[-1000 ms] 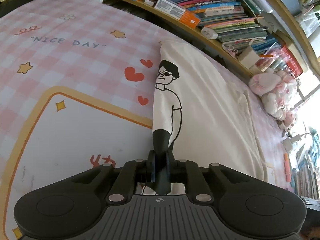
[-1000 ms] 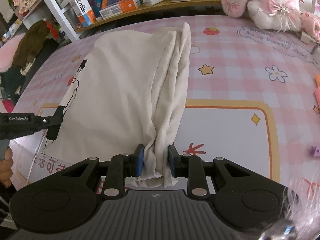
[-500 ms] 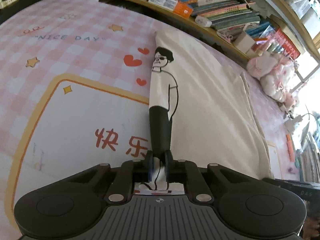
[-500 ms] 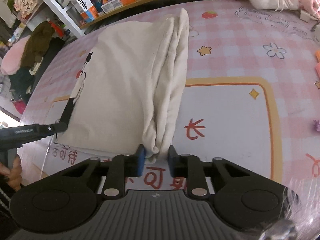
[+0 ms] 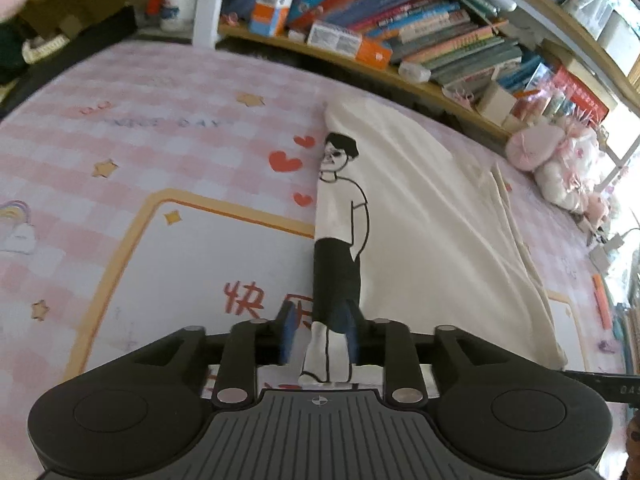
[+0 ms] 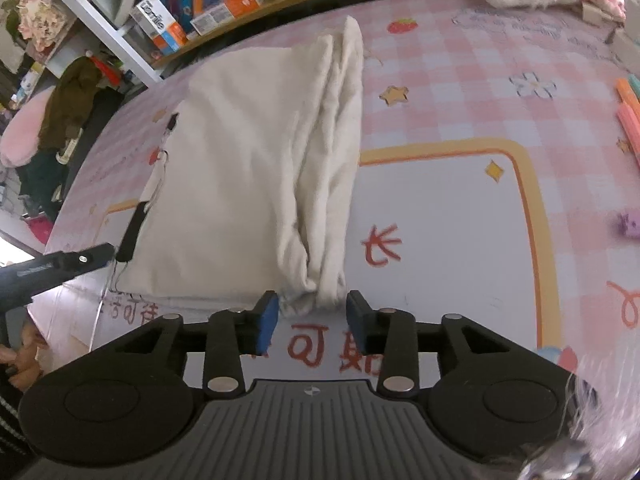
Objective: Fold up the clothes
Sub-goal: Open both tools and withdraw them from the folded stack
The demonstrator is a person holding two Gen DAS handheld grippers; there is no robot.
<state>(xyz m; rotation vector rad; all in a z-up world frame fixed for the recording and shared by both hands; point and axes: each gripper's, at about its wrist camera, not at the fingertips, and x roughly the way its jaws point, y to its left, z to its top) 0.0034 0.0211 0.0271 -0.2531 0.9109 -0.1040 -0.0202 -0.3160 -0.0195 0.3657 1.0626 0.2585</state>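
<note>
A cream T-shirt [image 5: 432, 216] with a printed cartoon man lies folded lengthwise on the pink checked mat [image 5: 140, 152]. It also shows in the right wrist view [image 6: 248, 160]. My left gripper [image 5: 320, 332] is open, its jaws apart on either side of the shirt's near left corner, which lies loose between them. My right gripper [image 6: 312, 316] is open just behind the bunched near right corner of the shirt, which rests on the mat. The left gripper also shows at the left of the right wrist view [image 6: 100, 254].
A wooden bookshelf [image 5: 400, 52] full of books runs along the far edge. Pink plush toys [image 5: 560, 168] sit at the far right. Orange markers [image 6: 630, 116] and a small purple toy [image 6: 628, 224] lie on the mat to the right. A pink cushion and dark clothes are at the left [image 6: 60, 112].
Both grippers pulled the shirt toward me, lowered it onto the mat, and then opened, letting go of the two near corners.
</note>
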